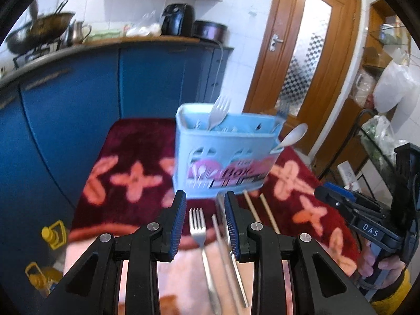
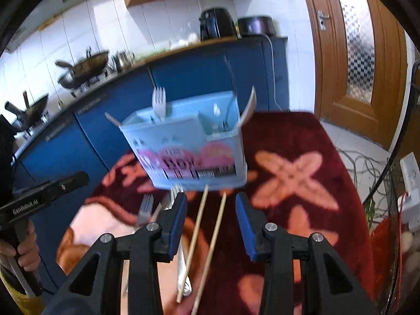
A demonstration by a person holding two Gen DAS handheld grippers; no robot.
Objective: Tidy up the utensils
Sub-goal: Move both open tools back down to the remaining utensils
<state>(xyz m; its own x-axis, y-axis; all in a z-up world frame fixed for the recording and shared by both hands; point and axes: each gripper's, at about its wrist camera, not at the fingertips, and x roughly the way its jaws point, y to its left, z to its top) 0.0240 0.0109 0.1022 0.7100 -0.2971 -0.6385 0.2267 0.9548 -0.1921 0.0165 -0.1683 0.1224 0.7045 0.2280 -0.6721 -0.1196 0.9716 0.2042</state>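
A home kitchen: ahead of the tongs stand blue cabinets (image 1: 86,84) topped by a wok (image 1: 39,30) on a stove, an air fryer (image 1: 177,19), white wall tiles (image 2: 78,31), and a wooden door (image 1: 302,52) to their right.

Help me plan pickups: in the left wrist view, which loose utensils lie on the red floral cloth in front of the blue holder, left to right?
Silver metal fork → thin pale metal chopstick → two light wooden chopsticks. A shiny utensil lies behind the right finger, so I leave it out.
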